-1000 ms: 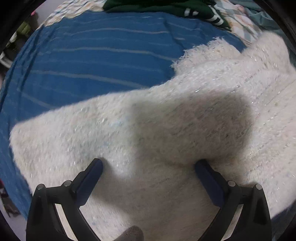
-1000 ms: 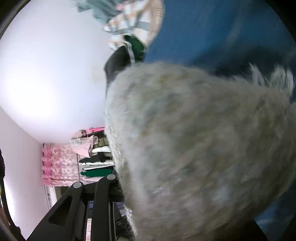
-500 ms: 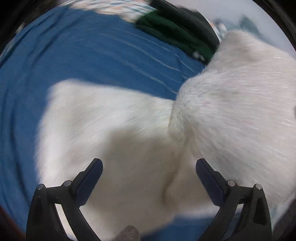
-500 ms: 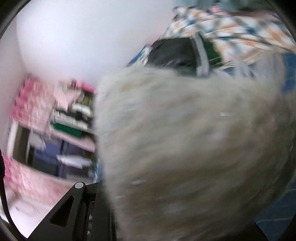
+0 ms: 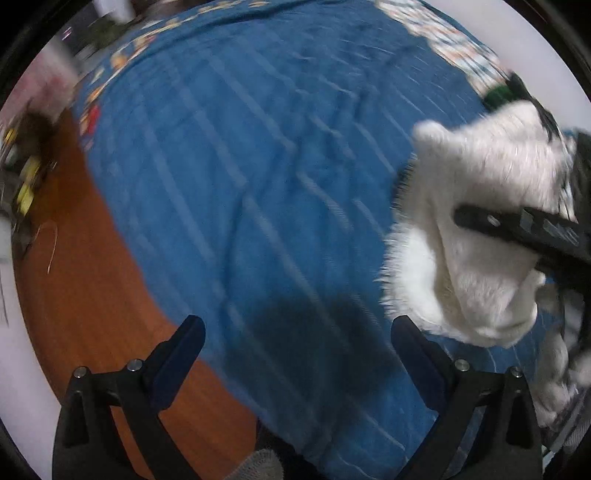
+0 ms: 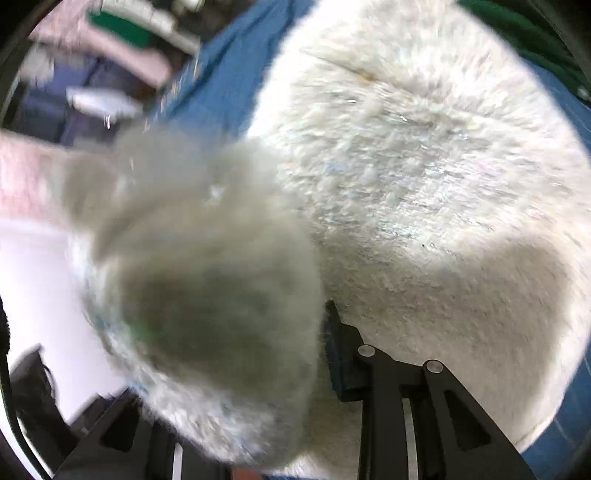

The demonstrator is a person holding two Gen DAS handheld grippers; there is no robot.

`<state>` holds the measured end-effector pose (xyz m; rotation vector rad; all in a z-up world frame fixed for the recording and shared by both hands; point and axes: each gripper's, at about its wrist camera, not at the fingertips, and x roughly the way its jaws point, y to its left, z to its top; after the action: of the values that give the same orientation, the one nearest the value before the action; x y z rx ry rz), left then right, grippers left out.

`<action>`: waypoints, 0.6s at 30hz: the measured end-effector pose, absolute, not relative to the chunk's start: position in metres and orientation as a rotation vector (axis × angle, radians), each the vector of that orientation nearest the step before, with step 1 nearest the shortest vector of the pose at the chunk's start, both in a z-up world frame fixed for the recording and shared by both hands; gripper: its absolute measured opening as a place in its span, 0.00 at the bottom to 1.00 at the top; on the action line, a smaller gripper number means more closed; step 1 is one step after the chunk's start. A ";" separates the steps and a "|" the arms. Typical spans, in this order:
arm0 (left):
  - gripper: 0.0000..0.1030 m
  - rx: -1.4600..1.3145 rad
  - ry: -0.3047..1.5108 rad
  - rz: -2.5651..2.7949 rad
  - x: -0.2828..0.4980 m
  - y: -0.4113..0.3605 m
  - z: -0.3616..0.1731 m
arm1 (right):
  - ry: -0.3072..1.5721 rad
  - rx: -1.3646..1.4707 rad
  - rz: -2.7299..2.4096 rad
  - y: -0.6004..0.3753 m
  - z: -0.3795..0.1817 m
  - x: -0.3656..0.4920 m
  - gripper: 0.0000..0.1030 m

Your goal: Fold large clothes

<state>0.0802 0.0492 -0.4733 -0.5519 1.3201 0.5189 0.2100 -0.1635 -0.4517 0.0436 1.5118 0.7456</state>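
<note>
A white fluffy garment spreads over the blue bedspread. A bunched fold of it fills my right gripper. The jaws are opening, and the one visible pad still presses into the fluff. In the left wrist view the garment hangs bunched at the right edge, with a black finger of the right gripper across it. My left gripper points down over the bare bedspread, open with nothing between its fingers and clear of the garment.
The bed's edge runs diagonally past the left gripper, with wooden floor and clutter beyond. A dark green garment and a patterned quilt lie at the far side. Shelves of folded clothes stand behind the bed.
My left gripper has slid off the white garment and now hangs over bare bedspread by the bed's edge. The right gripper has swung round with the garment, from facing the wall to facing the bed.
</note>
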 end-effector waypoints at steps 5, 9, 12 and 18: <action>0.99 -0.680 1.247 0.555 0.042 0.084 -0.461 | 1.559 0.112 0.987 -0.179 -0.419 0.200 0.71; 1.00 -0.776 1.180 0.515 0.036 0.086 -0.443 | 1.603 0.343 0.920 -0.254 -0.390 0.219 0.71; 1.00 -0.791 1.160 0.482 0.050 0.078 -0.444 | 1.598 0.461 0.756 -0.310 -0.395 0.251 0.71; 1.00 -0.793 1.146 0.419 0.096 0.058 -0.458 | 1.685 0.295 0.598 -0.331 -0.478 0.282 0.41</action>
<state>0.0958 0.0584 -0.4583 -0.7933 1.1460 0.4188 0.2823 -0.3314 -0.4784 0.2948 1.6854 0.5983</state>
